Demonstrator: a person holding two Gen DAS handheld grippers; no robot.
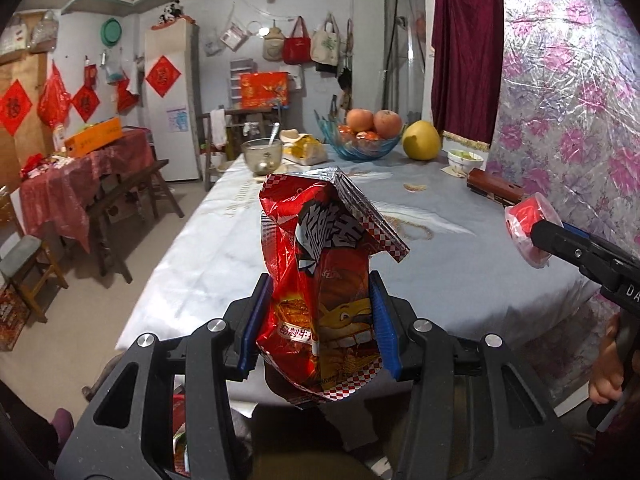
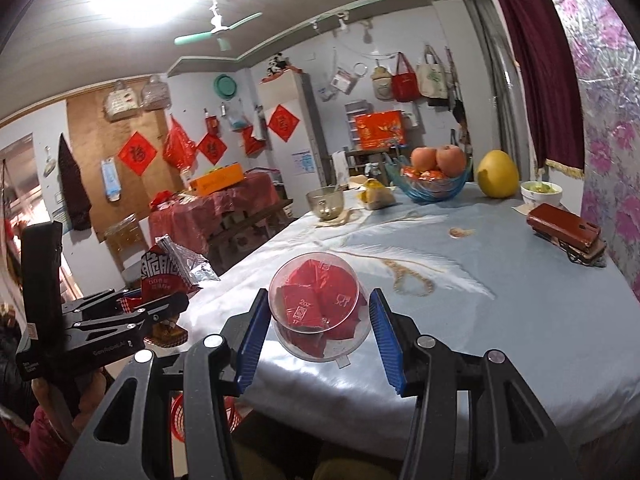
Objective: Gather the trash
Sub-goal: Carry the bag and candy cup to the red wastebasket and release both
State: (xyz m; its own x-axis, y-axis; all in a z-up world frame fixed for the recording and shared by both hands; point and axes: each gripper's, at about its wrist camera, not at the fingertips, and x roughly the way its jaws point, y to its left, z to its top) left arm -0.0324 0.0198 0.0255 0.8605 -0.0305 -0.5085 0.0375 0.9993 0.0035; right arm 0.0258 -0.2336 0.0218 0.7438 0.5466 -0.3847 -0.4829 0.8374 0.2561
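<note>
My left gripper (image 1: 318,320) is shut on a crumpled red snack bag (image 1: 320,280) with a torn silver top, held upright above the near edge of the table (image 1: 460,272). The bag also shows at the left of the right wrist view (image 2: 168,272). My right gripper (image 2: 318,332) is shut on a small clear plastic cup (image 2: 316,308) stuffed with red wrappers, held over the near part of the table (image 2: 500,300). In the left wrist view the cup (image 1: 524,228) and right gripper show at the right.
The blue-grey tablecloth carries a glass bowl with a spoon (image 1: 262,154), a blue fruit bowl with apples (image 1: 368,136), a yellow pomelo (image 1: 422,140), a small white bowl (image 2: 542,194), a brown case (image 2: 564,226) and a scrap of peel (image 2: 460,232). A red basket (image 2: 208,416) sits below the table edge.
</note>
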